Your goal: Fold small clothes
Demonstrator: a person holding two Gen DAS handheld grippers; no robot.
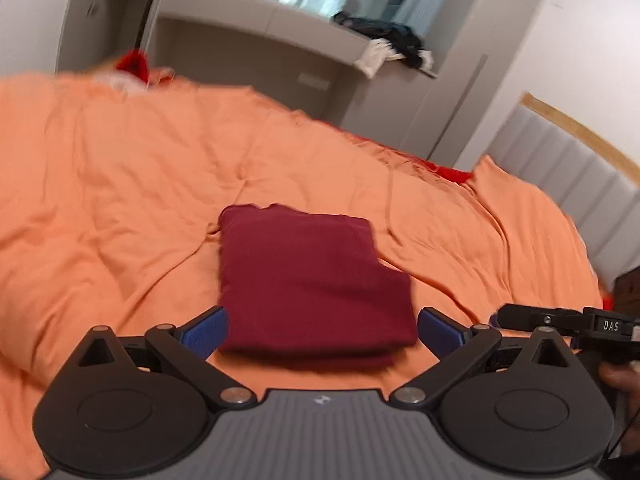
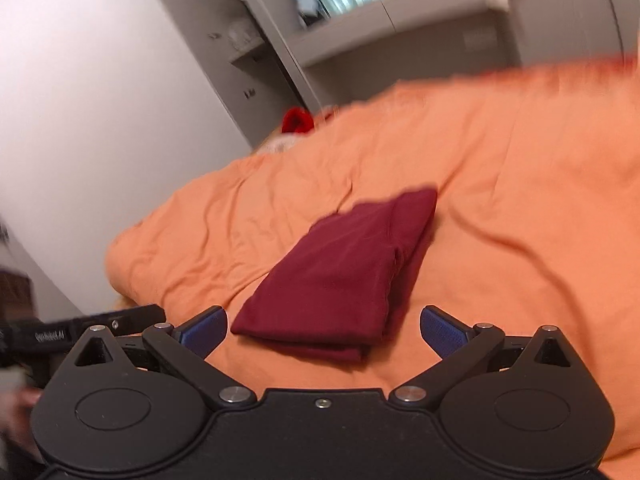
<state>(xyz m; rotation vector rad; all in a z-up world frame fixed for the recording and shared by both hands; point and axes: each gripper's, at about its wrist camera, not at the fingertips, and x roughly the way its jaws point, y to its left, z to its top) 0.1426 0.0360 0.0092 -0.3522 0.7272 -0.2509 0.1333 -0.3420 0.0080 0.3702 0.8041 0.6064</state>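
Observation:
A dark red garment [image 1: 312,280] lies folded into a compact rectangle on the orange bedspread [image 1: 120,184]. It also shows in the right wrist view [image 2: 340,276], where its folded layers show at the near edge. My left gripper [image 1: 322,332] is open and empty, its blue pads on either side of the garment's near edge, just above it. My right gripper [image 2: 324,334] is open and empty, close to the garment's near corner. The right gripper's body [image 1: 560,320] shows at the right of the left wrist view; the left gripper's body [image 2: 80,328] shows at the left of the right wrist view.
A red and white item [image 1: 134,66] lies at the bed's far edge, also in the right wrist view [image 2: 298,120]. Grey shelving [image 1: 280,52] stands behind the bed with dark and white clothes [image 1: 392,46] piled on it. A padded headboard [image 1: 560,164] is at the right.

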